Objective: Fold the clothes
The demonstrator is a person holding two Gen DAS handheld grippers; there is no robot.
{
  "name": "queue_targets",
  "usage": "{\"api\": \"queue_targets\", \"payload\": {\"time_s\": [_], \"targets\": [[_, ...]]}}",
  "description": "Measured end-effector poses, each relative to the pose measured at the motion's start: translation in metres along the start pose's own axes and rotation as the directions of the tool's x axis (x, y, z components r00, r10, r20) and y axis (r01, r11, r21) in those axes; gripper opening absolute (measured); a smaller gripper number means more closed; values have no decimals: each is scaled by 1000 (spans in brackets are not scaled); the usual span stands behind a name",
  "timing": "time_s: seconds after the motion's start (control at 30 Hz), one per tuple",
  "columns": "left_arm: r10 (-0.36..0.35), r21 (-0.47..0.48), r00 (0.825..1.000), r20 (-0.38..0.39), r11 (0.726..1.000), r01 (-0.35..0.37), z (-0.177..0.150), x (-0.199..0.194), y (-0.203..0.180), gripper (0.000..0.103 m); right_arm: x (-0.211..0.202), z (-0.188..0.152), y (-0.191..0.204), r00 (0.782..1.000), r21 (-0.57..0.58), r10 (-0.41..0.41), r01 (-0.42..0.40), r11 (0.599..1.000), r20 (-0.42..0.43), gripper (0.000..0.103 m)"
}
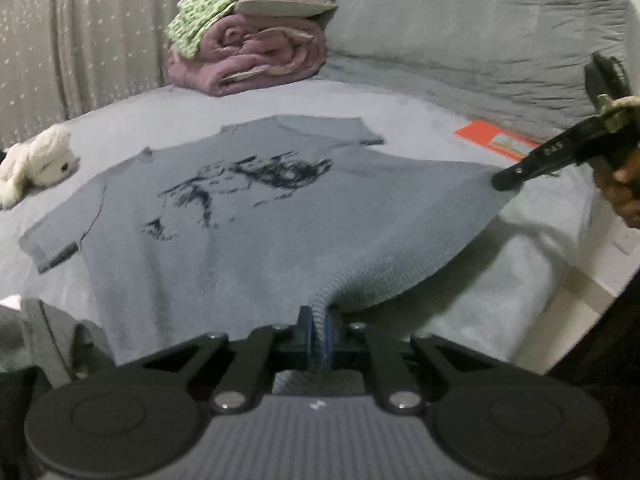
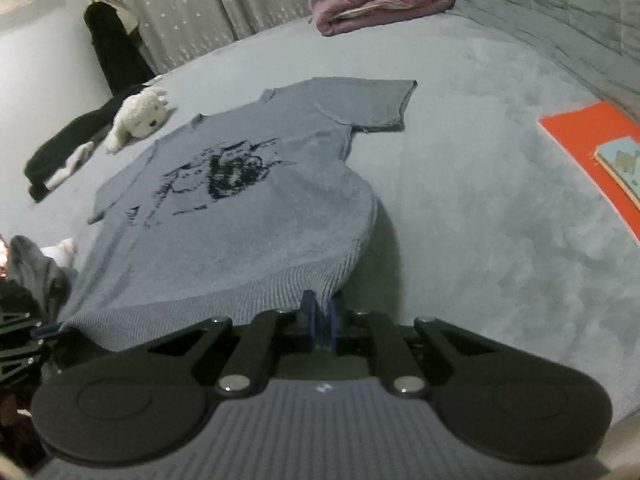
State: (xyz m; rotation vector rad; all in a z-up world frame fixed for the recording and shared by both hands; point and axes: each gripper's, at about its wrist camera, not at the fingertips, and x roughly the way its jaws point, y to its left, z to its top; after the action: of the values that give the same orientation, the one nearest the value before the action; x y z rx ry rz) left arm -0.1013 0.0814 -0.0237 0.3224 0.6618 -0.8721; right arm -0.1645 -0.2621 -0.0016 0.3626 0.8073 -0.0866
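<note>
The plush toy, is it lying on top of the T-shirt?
No, the plush toy lies on the bed beside the T-shirt, clear of its sleeve.

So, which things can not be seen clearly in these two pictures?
- Print on the grey T-shirt: blurred in both views, so its motif is unreadable.
- Picture on the orange book: cut off by the right edge of the right wrist view.
- Right gripper pads: in the left wrist view the shirt's hem hides them.
- Back of the shirt: it lies print up on the bed.
- Dark garment beside the plush toy: too bunched to identify.
</note>
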Motion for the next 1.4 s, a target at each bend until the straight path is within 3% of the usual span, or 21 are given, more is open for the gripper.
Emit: {"api": "queue_targets", "payload": {"time_s": [0.07, 0.23, 0.3, 0.37, 0.43, 0.6, 0.67, 0.8, 1.07, 1.27, 1.4], "targets": [[-19, 20, 999, -42, 1000, 20, -3, 1, -3, 6, -3, 0, 0, 1000, -12, -3, 3, 1000, -13, 7], [-52, 28, 982, -184, 998, 58, -17, 27, -5, 8, 28, -10, 2, 984, -88, -108, 97, 991, -138, 7], [-76, 19, 980, -183, 997, 81, -15, 22, -1, 10, 42, -15, 3, 971, -125, -153, 131, 983, -183, 8], [-100, 7, 979, -179, 995, 103, -13, 15, 3, 28, 40, -14, 3, 970, -137, -167, 144, 980, -178, 11], [-103, -13, 982, -157, 995, 102, -11, 4, 11, 36, 35, -12, 1, 971, -129, -183, 164, 978, -153, 25], [-31, -105, 991, -129, 994, 18, -14, -11, 33, 42, 28, -9, -6, 978, -93, -174, 163, 982, -120, 41], [7, -142, 990, -138, 990, -27, -15, -10, 44, 42, 29, -8, -7, 978, -82, -166, 157, 984, -124, 41], [14, -167, 992, -123, 985, -35, -16, -7, 47, 42, 34, -6, -7, 978, -70, -174, 167, 984, -119, 41], [39, -164, 996, -80, 985, -51, 2, 17, 38, 42, 53, 32, -33, 998, 146, -34, 43, 988, -60, 41], [27, -136, 1000, 0, 990, -27, 18, 48, 23, 42, 91, 71, -63, 998, 355, 69, -60, 933, -12, 41], [-5, -129, 1000, 24, 992, 8, 21, 69, 15, 42, 122, 90, -72, 996, 406, 92, -92, 909, 17, 41]]}}
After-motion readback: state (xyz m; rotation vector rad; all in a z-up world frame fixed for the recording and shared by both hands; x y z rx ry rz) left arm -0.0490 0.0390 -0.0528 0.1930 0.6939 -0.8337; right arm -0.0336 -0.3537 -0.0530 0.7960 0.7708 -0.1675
